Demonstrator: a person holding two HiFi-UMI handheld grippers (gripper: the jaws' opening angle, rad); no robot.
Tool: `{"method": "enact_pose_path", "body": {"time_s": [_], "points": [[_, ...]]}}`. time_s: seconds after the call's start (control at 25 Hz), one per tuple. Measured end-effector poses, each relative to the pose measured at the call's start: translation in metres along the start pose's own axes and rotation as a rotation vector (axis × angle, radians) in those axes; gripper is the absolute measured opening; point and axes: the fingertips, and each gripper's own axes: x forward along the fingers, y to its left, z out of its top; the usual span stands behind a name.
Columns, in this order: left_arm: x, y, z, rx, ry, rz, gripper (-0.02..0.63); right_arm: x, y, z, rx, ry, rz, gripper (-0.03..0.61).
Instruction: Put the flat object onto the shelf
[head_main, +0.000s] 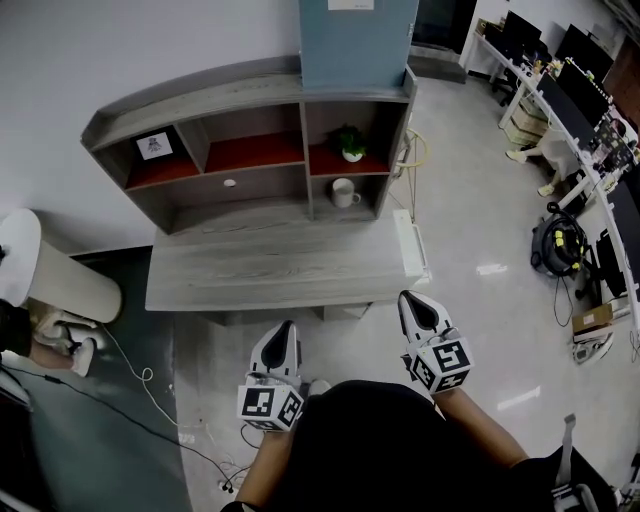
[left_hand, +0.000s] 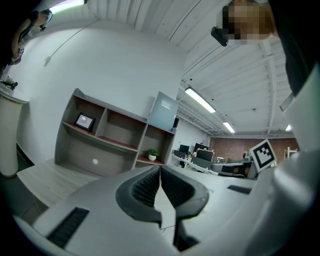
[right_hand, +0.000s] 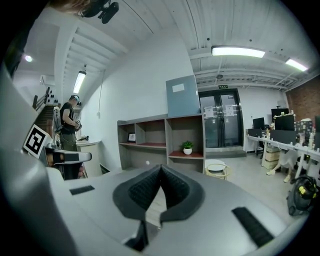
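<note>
Progress, judged from how things lie, is at or near the end. At the far left of the shelf (head_main: 250, 80), the upper compartment holds a small picture frame (head_main: 154, 145). The compartments next to it are bare apart from a small white thing in the lower middle one, too small to identify.

The grey tabletop (head_main: 270, 265) in front of the shelf carries nothing flat that could be waiting to be picked up.

The left gripper (head_main: 287, 328) hangs over the floor just short of the tabletop's front edge. Its own view shows the ribbed pads pressed together with nothing between them.

Toward the right end of the shelf's top board stands a blue-grey flat panel (head_main: 358, 45) with a white label. It is upright and seems to lean against the wall behind, though the contact cannot be made out. This is most likely the flat object of the task. If so, it already sits on the shelf and the placing is done.

Below it, a potted plant (head_main: 350, 142) occupies the upper right compartment and a white mug (head_main: 343, 192) the one beneath. Both are well apart from the panel.

The right gripper (head_main: 410, 298) is a little nearer the tabletop's front edge than the left one. It is closed in the same way, pads meeting on nothing, and is nowhere near the panel.

With both grippers empty and apart from the shelf, nothing of the task appears left, unless the panel's footing on the top board needs a check. These views cannot settle that.
</note>
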Motion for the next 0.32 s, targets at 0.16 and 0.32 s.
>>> {"method": "enact_pose_path", "body": {"time_s": [0.16,0.32], "points": [[-0.002,0.014,0.004,-0.006,-0.014,0.015,0.017,0.012,0.009,0.001,0.004,0.007,0.013,0.0],[-0.002,0.023,0.007,0.022,-0.012,0.014,0.017,0.021,0.017,0.003,-0.017,0.005,0.016,0.0]]}}
